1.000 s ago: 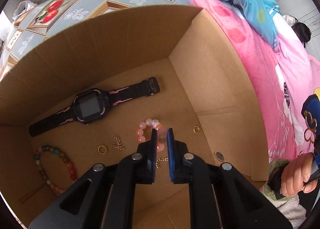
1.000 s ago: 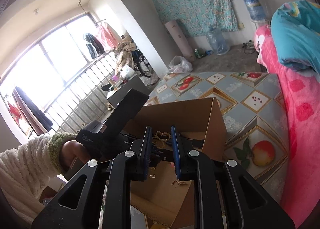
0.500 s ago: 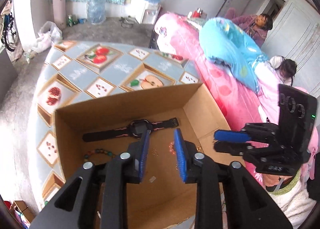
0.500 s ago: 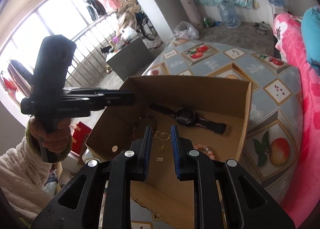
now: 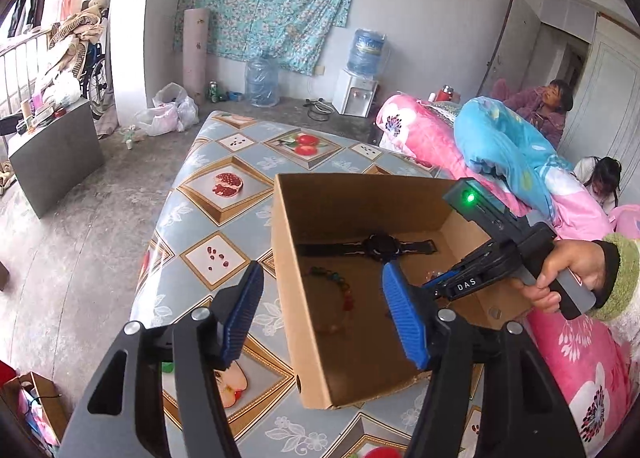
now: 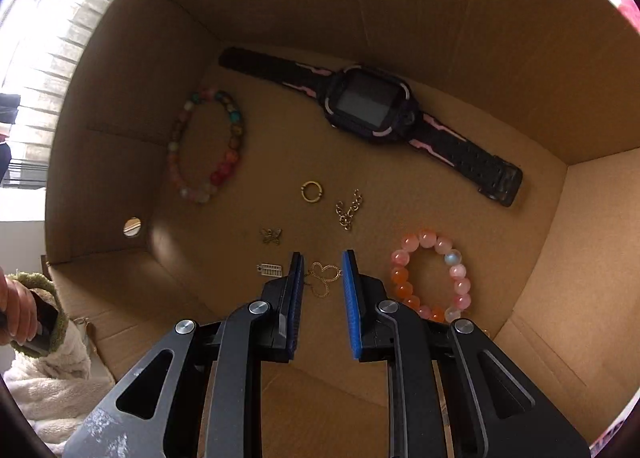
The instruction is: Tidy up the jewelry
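Observation:
An open cardboard box [image 6: 120, 117] holds a black and pink watch [image 6: 372, 105], a multicolour bead bracelet [image 6: 208, 145], a pink and orange bead bracelet [image 6: 432, 278], a gold ring [image 6: 312, 191], a chain piece [image 6: 349, 209] and small charms. My right gripper [image 6: 322, 258] points down into the box, shut on a gold butterfly pendant [image 6: 322, 278] just above the floor. My left gripper [image 5: 323, 272] hangs above the box's [image 5: 292, 298] near left wall. Its jaws are opening, with nothing between them. The right gripper [image 5: 434, 282] reaches in from the right.
The box stands on a table with a fruit-pattern cloth [image 5: 208, 185]. A bed with a pink quilt [image 5: 580, 338] runs along the right, with two people at its far end. A grey cabinet [image 5: 56, 153] stands on the floor at the left.
My left gripper rose back out of the box and opened from shut. My right gripper tipped down and dropped into the box with the pendant still between its pads.

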